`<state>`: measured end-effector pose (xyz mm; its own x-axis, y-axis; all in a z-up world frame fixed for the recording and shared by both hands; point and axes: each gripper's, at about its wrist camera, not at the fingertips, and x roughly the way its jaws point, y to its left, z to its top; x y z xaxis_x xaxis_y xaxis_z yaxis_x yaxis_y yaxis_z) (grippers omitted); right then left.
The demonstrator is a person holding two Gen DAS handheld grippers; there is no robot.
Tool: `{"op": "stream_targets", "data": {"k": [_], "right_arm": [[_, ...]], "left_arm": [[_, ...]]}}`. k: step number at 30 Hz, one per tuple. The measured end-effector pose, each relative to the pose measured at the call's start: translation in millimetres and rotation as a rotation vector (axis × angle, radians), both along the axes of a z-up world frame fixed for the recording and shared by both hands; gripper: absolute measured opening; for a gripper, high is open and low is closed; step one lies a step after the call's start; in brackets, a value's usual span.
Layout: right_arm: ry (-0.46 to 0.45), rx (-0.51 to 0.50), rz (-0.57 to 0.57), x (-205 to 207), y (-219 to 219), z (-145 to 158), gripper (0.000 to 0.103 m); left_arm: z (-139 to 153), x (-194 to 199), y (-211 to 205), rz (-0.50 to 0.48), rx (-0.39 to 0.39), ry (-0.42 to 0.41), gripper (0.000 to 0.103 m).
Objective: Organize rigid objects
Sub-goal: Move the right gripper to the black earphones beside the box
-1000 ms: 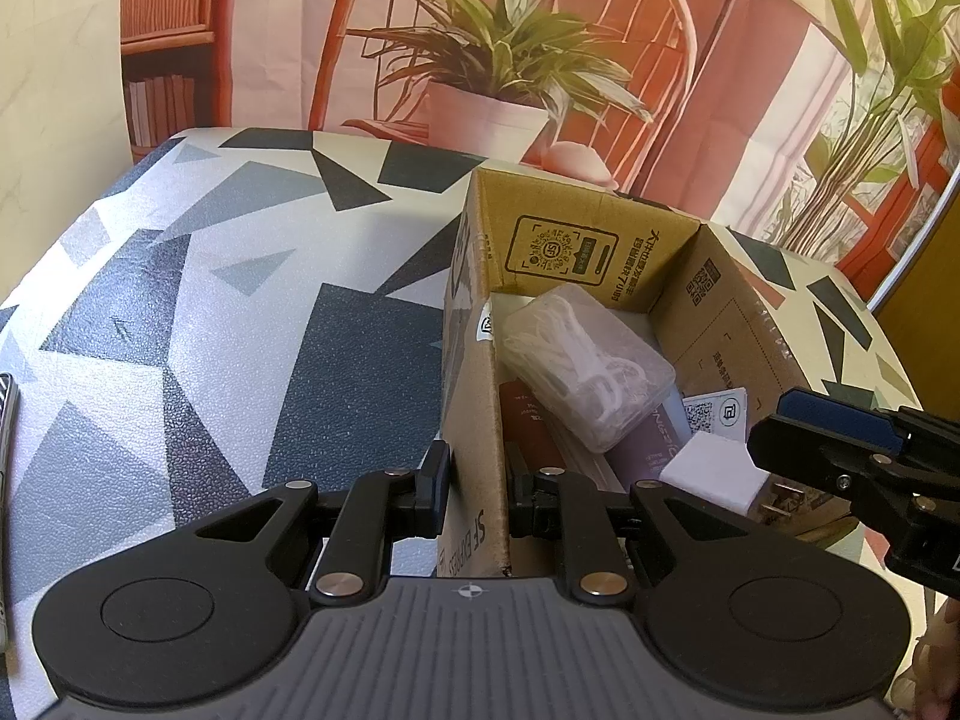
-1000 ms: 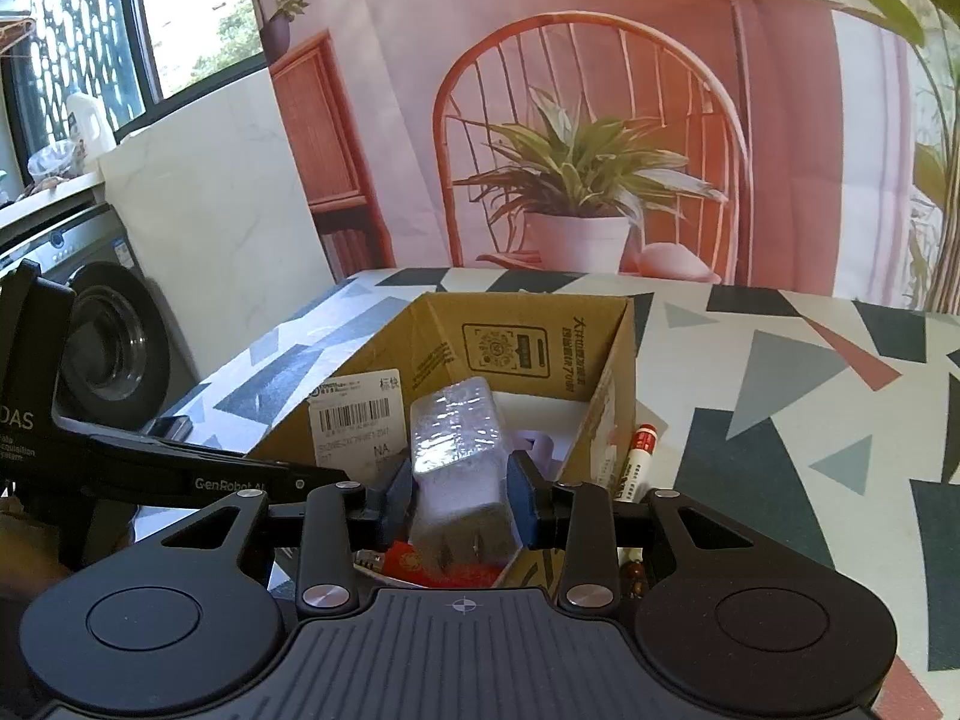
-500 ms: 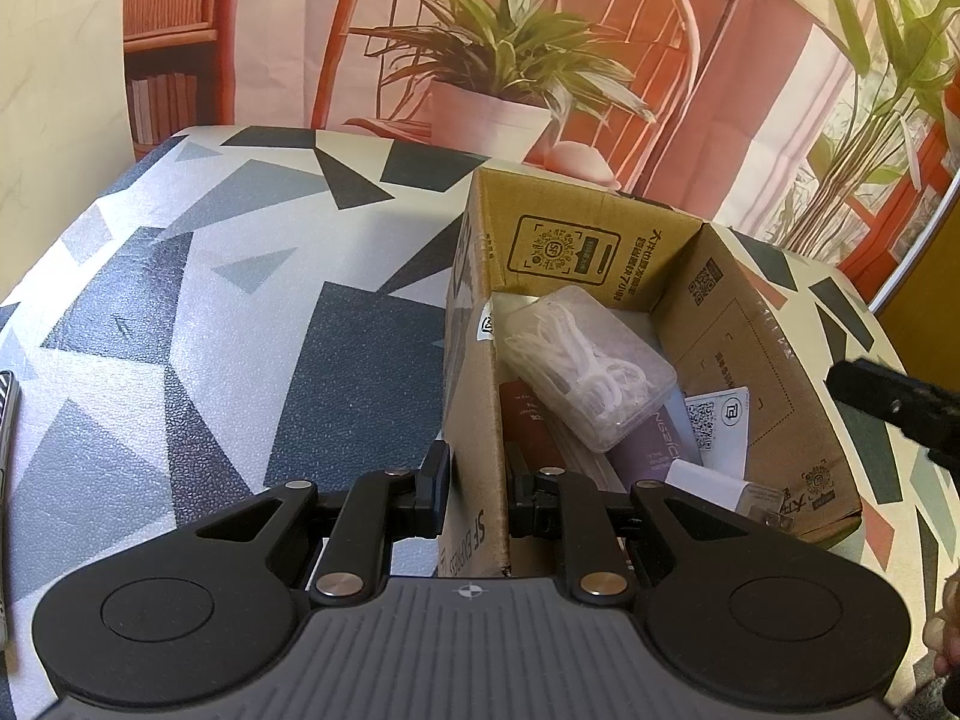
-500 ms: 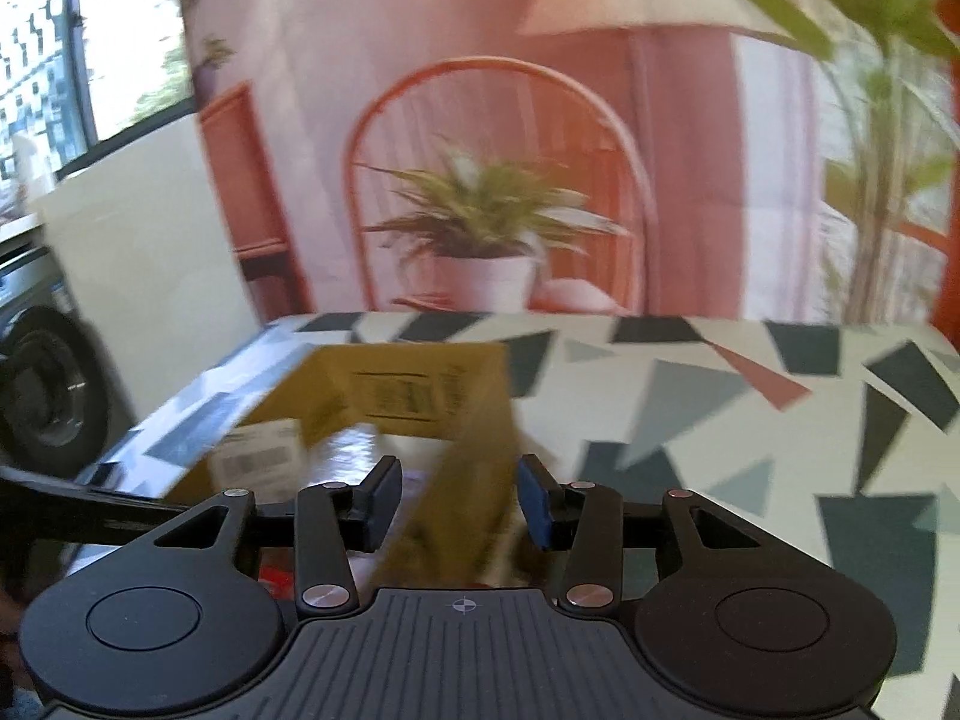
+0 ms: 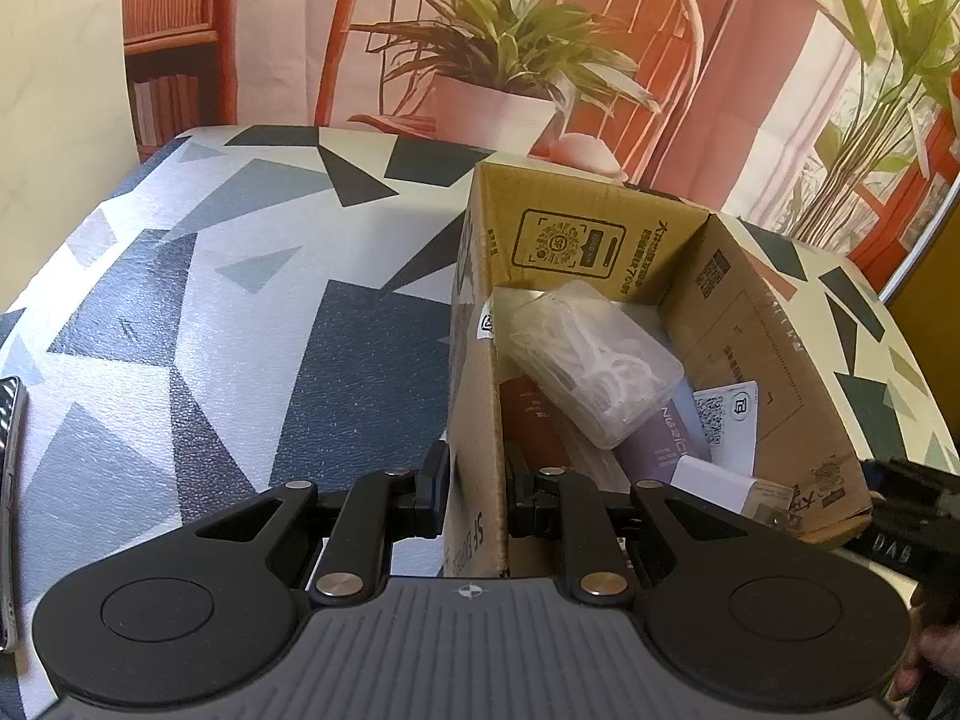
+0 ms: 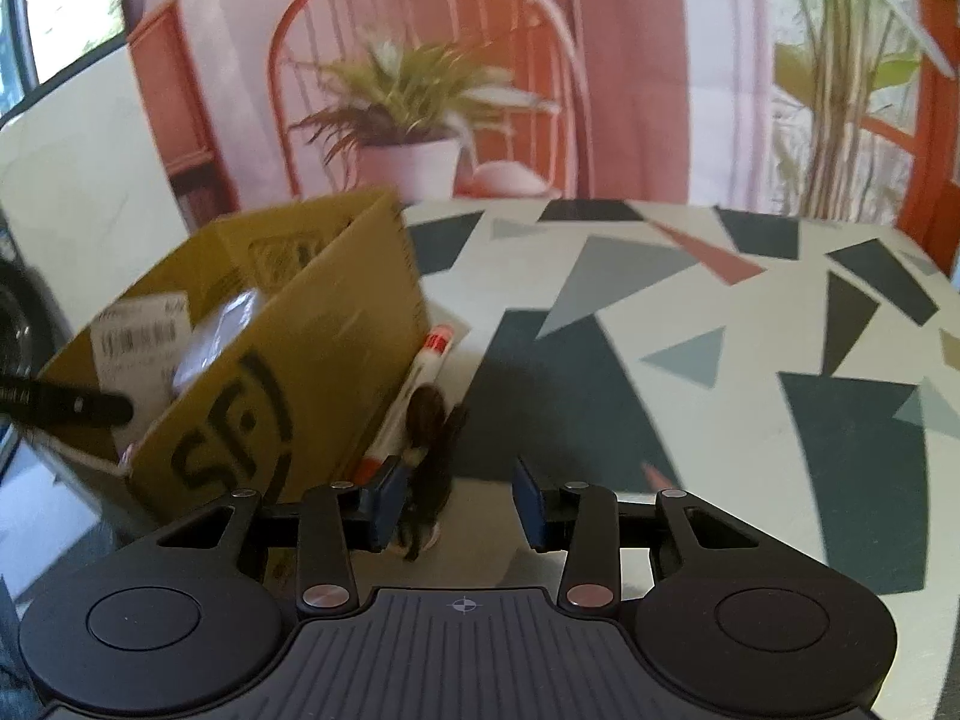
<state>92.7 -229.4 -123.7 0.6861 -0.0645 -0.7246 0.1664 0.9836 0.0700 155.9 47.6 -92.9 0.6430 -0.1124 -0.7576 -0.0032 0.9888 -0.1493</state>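
My left gripper (image 5: 477,498) is shut on the left wall of the open cardboard box (image 5: 774,360). Inside the box lie a clear case of white floss picks (image 5: 594,360), a purple packet (image 5: 666,438), a white plug adapter (image 5: 714,483) and a dark red item (image 5: 528,414). My right gripper (image 6: 457,504) hangs low over the table just right of the cardboard box (image 6: 270,372), its jaws closing. A small dark brown object (image 6: 429,450), blurred, stands between them close to the left finger; the pads do not press on it. A white marker with a red cap (image 6: 420,372) leans beside the box.
The patterned table (image 6: 690,330) stretches right of the box, and the table (image 5: 240,330) also runs left of it. A dark flat device (image 5: 9,480) lies at the table's left edge. Behind the table hangs a printed backdrop (image 5: 510,60) of a chair and plant.
The right gripper let go of the white plug adapter inside the box, swung out over the right wall and sank toward the table beside the marker. The left gripper kept its hold.
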Motion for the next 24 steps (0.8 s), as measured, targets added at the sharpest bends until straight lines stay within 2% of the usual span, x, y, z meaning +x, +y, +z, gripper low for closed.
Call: {"op": "stream_targets", "data": {"k": [10,13,17,24], "right_arm": [[0.021,-0.008,0.093,-8,24,-6,0.036],[0.037,-0.064,0.119,-8,33,-11,0.035],[0.045,-0.218,0.165,-8,46,-15,0.031],[0.044,-0.251,0.19,-7,50,-21,0.028]], "left_arm": [[-1,1,1,0.005,-0.006,0.004,0.019],[-1,0,1,0.007,-0.007,0.003,0.019],[-1,0,0,0.007,-0.003,0.003,0.019],[-1,0,0,0.006,-0.001,0.002,0.019]]}}
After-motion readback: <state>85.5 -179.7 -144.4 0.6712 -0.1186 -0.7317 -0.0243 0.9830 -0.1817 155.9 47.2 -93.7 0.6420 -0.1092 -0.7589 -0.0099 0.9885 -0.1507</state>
